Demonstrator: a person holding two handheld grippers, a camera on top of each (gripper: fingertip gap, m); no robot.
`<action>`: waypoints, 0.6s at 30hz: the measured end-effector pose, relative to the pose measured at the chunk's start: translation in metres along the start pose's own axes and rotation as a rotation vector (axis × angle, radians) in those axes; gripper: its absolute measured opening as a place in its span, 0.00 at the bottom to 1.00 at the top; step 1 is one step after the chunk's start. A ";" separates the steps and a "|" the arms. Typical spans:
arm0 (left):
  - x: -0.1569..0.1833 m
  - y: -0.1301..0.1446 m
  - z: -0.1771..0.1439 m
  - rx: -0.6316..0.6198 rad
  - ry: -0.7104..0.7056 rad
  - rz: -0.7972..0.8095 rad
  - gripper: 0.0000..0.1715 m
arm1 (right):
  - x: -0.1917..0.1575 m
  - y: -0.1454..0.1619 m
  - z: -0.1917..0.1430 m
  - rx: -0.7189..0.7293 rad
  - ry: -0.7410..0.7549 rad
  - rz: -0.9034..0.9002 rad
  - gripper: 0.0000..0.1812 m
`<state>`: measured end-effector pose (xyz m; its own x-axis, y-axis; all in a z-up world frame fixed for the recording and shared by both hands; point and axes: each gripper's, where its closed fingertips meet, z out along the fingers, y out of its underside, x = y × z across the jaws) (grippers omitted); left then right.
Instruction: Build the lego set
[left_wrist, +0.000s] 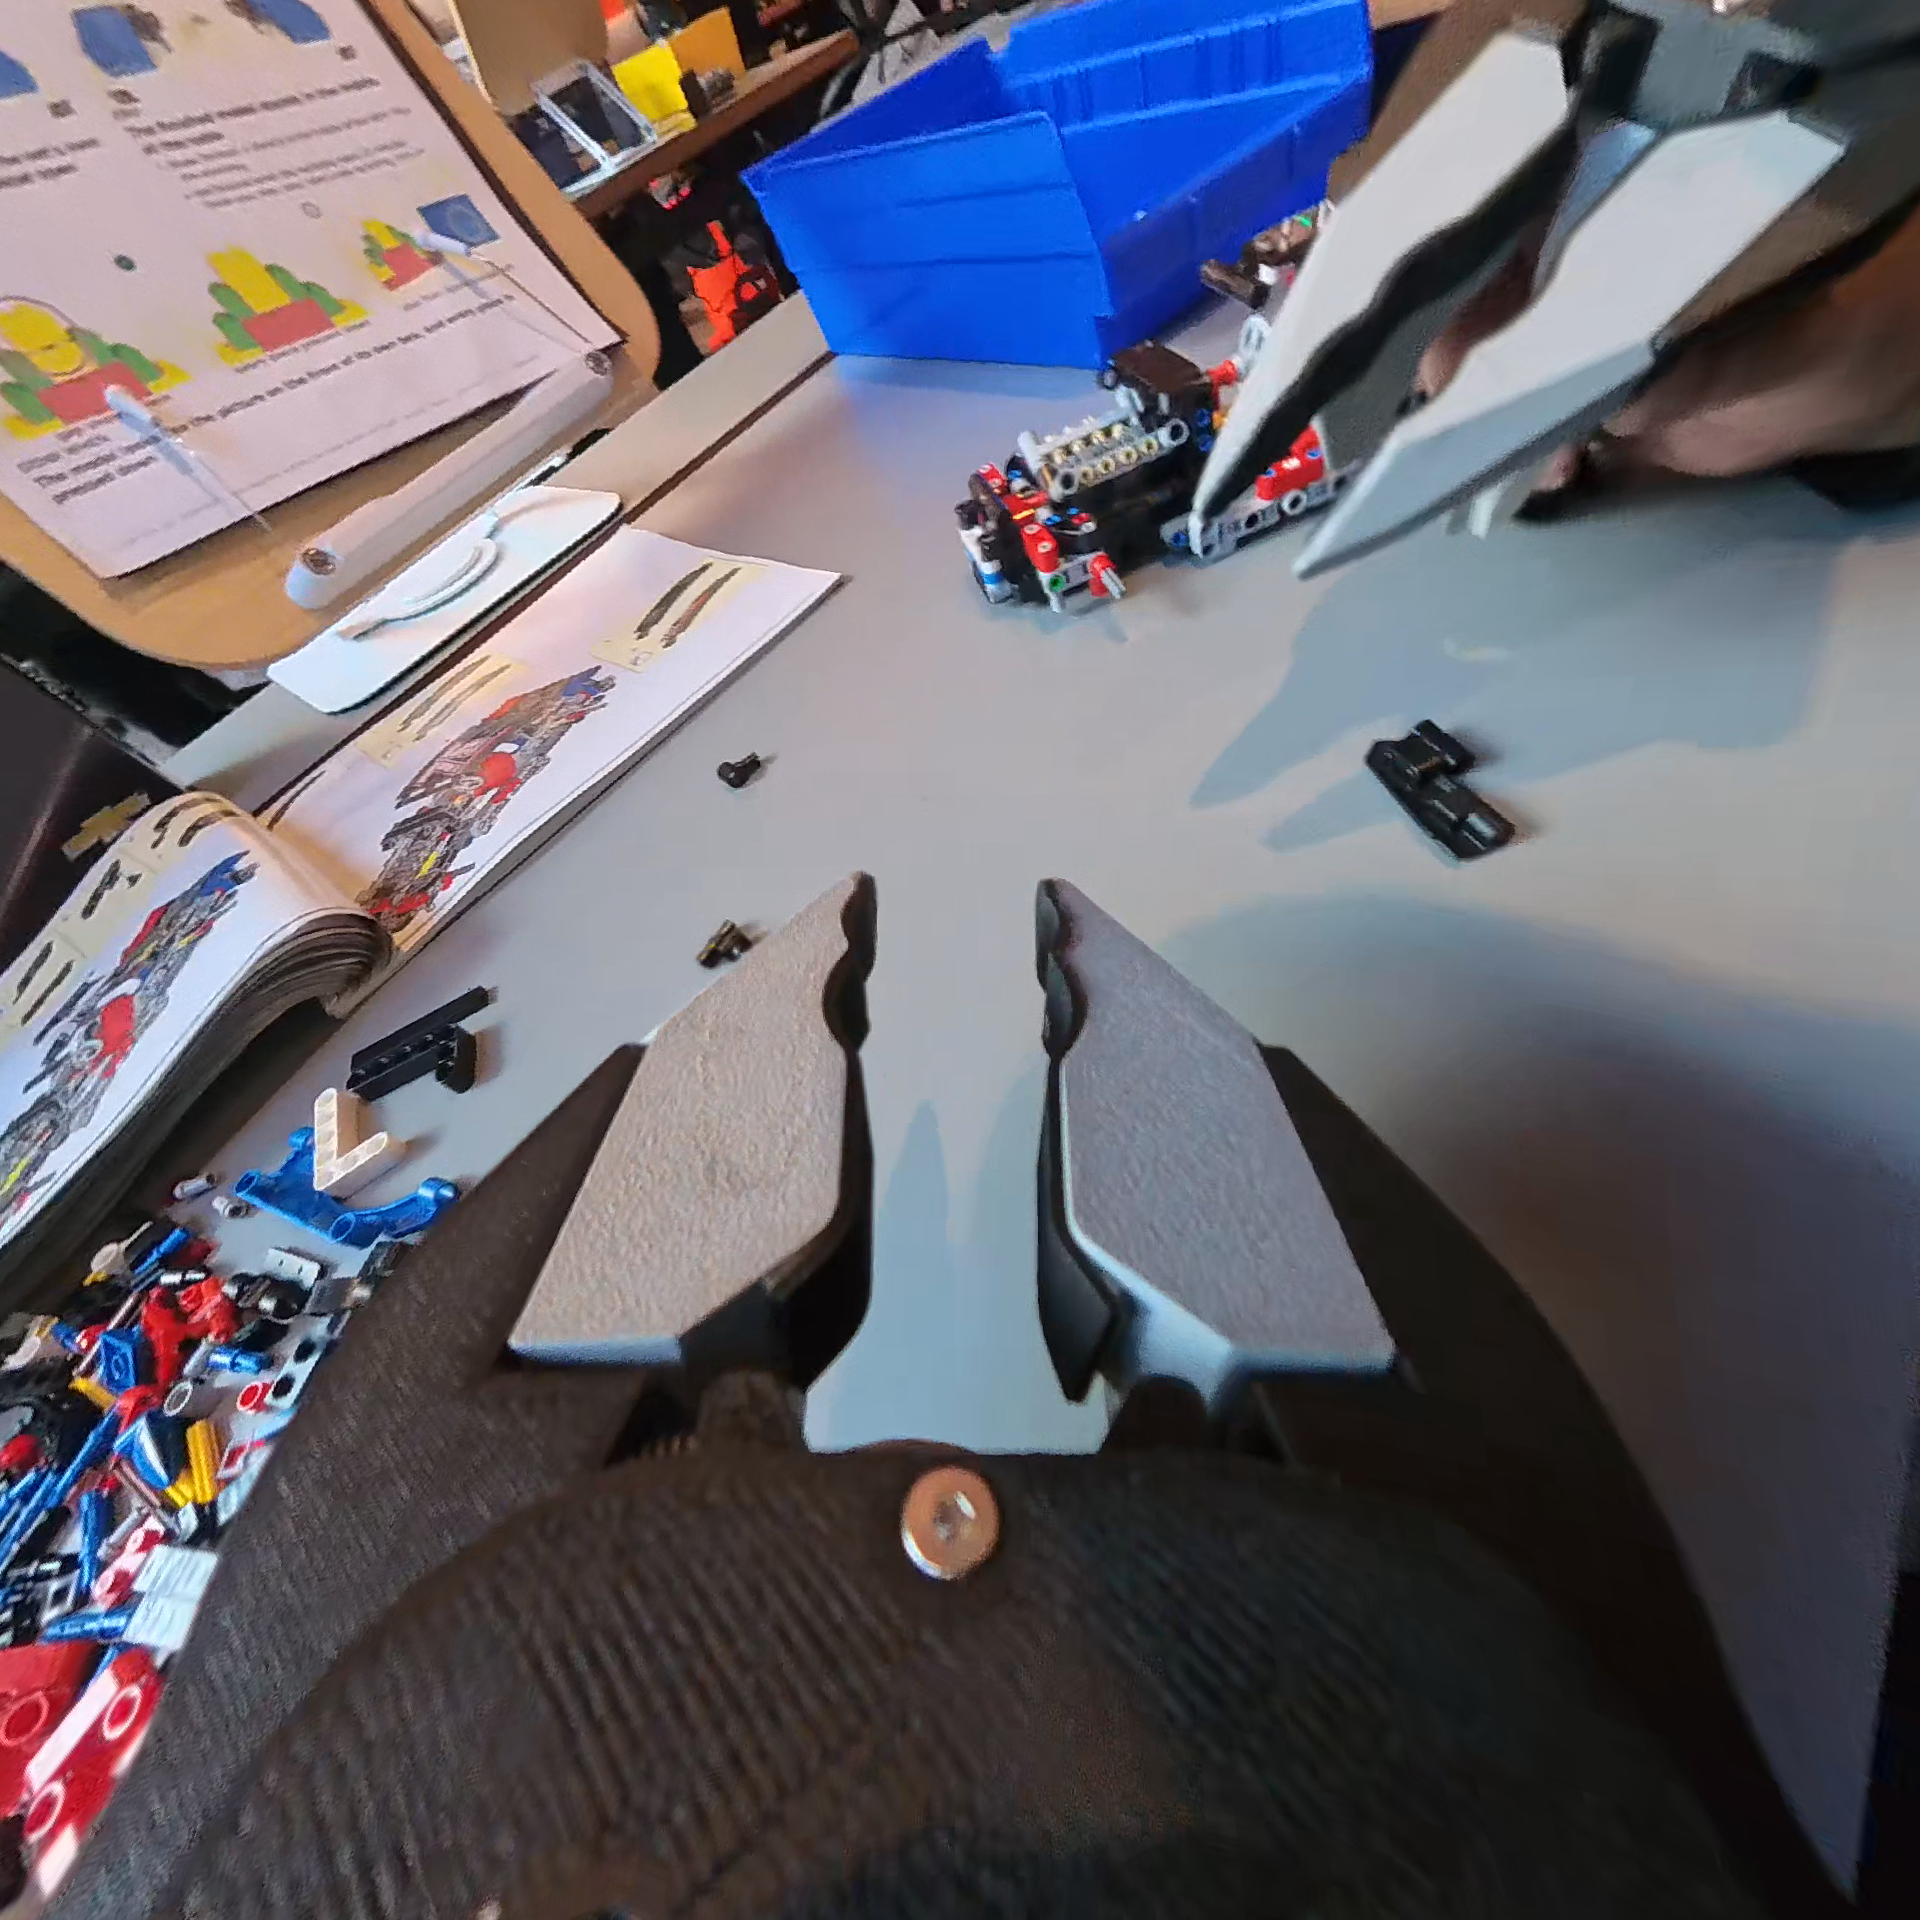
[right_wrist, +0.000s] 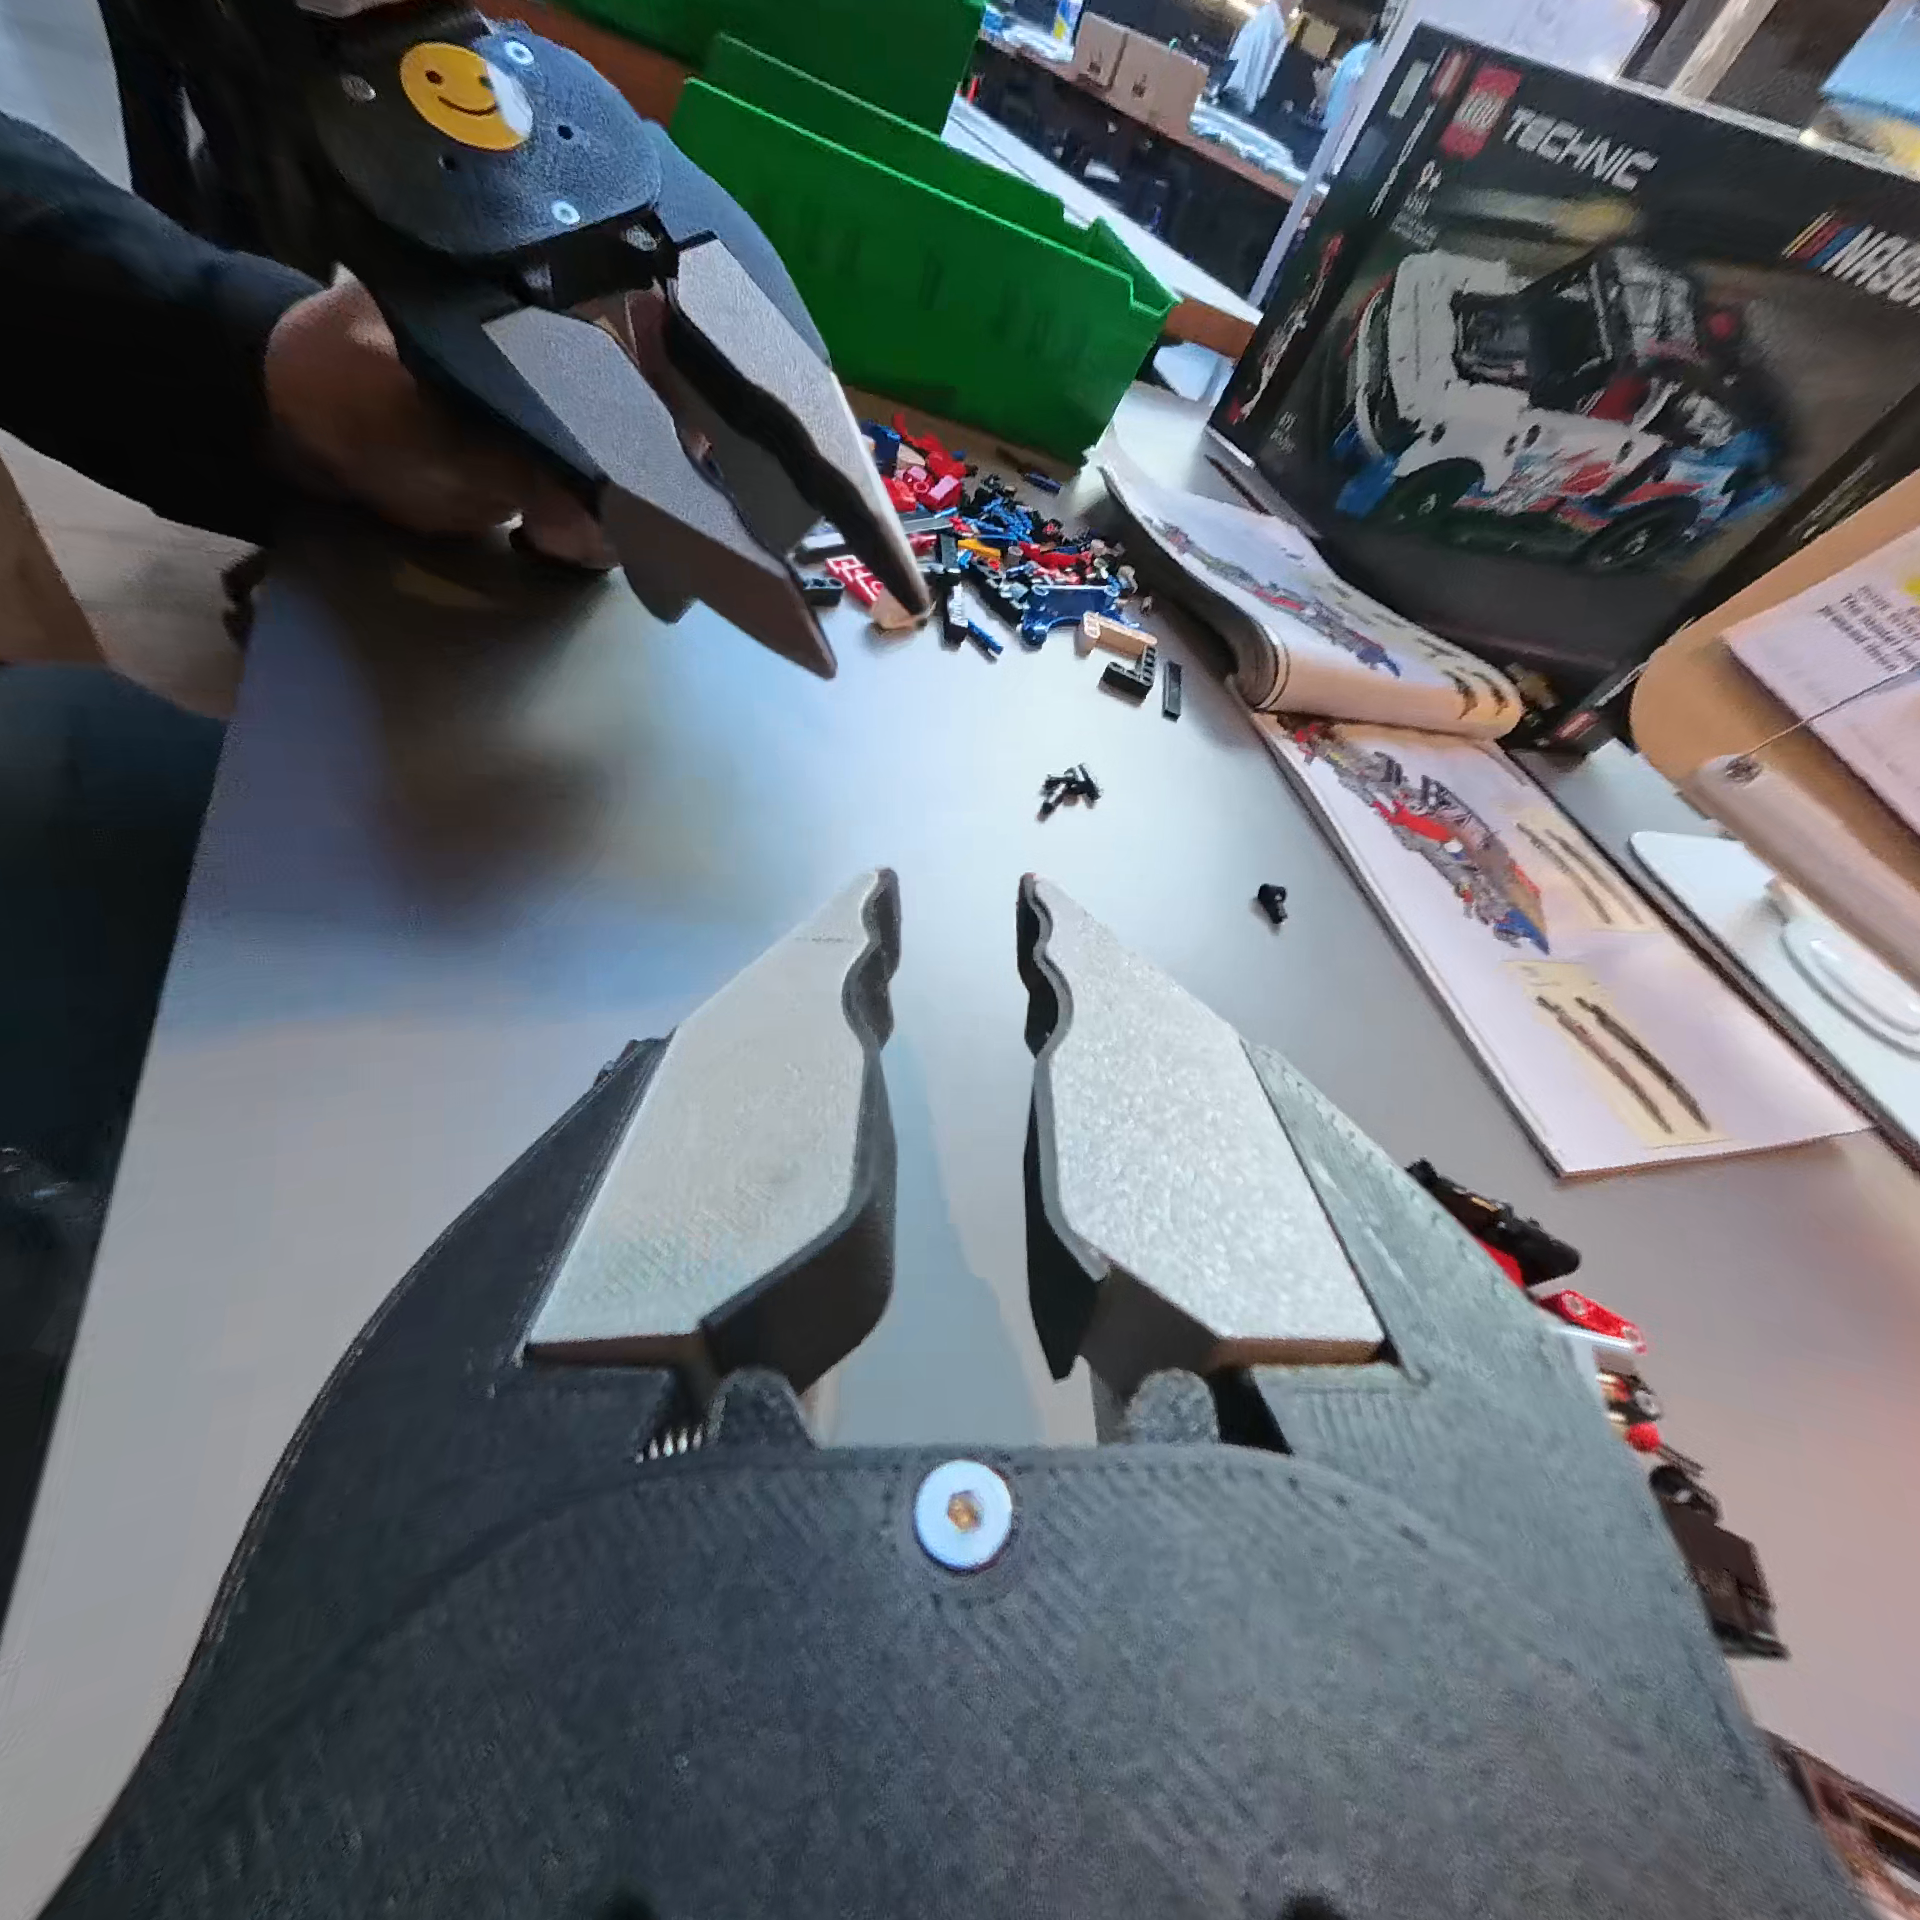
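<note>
Both the left hand-held gripper (left_wrist: 956, 899) and right hand-held gripper (right_wrist: 956, 894) gape empty. The half-built model (left_wrist: 1091, 499) sits before the blue bin (left_wrist: 1039, 208); probably light, brittle — grip its frame.

Each wrist camera sits low over the grey table (left_wrist: 1039, 727), looking along its own fingers. The left view faces away from the loose brick pile (left_wrist: 114, 1382); the right view faces toward it (right_wrist: 977, 561). Both share the open instruction booklet (left_wrist: 468, 769) (right_wrist: 1455, 883) beside that pile.
</note>
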<state>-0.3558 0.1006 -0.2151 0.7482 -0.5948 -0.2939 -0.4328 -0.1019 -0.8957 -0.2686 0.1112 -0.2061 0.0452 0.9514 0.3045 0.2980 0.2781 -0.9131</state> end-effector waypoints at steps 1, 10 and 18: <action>-0.002 -0.001 -0.001 0.008 -0.011 -0.010 0.17 | 0.000 0.001 0.001 -0.004 -0.019 0.030 0.12; 0.003 0.006 0.006 -0.061 -0.097 0.143 0.14 | 0.009 -0.004 -0.005 0.056 -0.025 0.139 0.16; 0.000 -0.001 0.003 -0.028 -0.115 0.075 0.18 | 0.020 -0.005 -0.014 0.090 0.016 0.187 0.18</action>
<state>-0.3533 0.1032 -0.2157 0.7652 -0.5062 -0.3979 -0.5027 -0.0837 -0.8604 -0.2559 0.1266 -0.1916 0.1074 0.9856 0.1309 0.1969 0.1079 -0.9745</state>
